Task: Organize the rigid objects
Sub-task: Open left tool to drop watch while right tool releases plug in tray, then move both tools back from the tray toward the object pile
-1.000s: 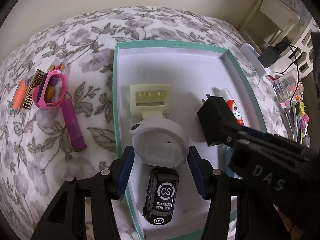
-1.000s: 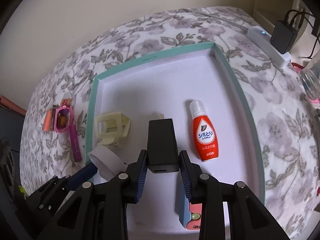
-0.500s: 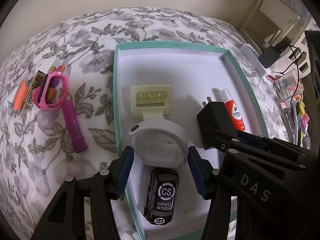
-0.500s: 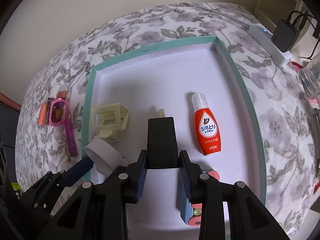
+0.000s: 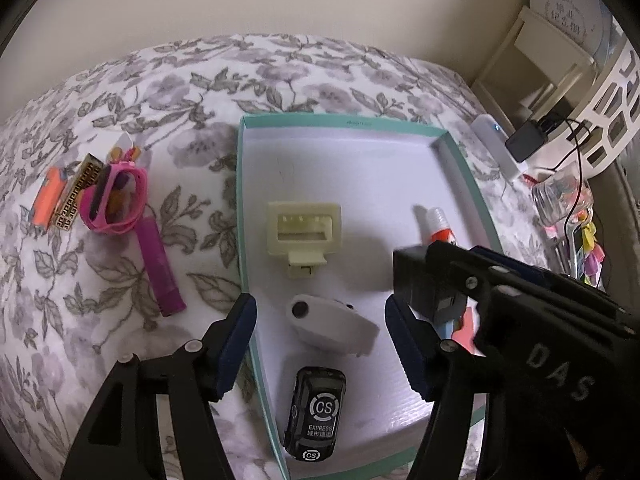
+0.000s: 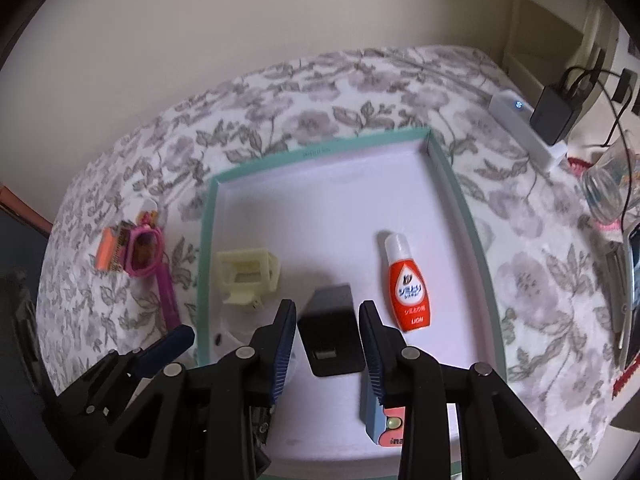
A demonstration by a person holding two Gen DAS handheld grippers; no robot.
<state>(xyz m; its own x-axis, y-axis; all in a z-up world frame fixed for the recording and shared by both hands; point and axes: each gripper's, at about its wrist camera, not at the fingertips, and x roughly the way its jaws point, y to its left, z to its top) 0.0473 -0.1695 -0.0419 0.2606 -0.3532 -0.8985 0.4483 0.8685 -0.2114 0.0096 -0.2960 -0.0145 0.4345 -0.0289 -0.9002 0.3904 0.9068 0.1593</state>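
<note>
Left claw (image 5: 320, 344) opening over white round ring (image 5: 332, 326) in teal box (image 5: 256, 360). Right claw (image 6: 328, 340) pinching black block charger (image 6: 332, 336).

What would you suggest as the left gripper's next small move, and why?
Probably lift the left gripper straight up: its fingers are opening, the white round piece lies free between them in the teal tray, and the purple stick lies outside it.

- plain cream wall (image 6: 200, 60) at far side, no markings
- floral grey-and-white bedspread (image 5: 100, 300) covers the whole work surface
- cream shelf unit (image 5: 536, 64) far right
- white lattice basket (image 5: 612, 112) right of it
- soft, even lighting
</note>
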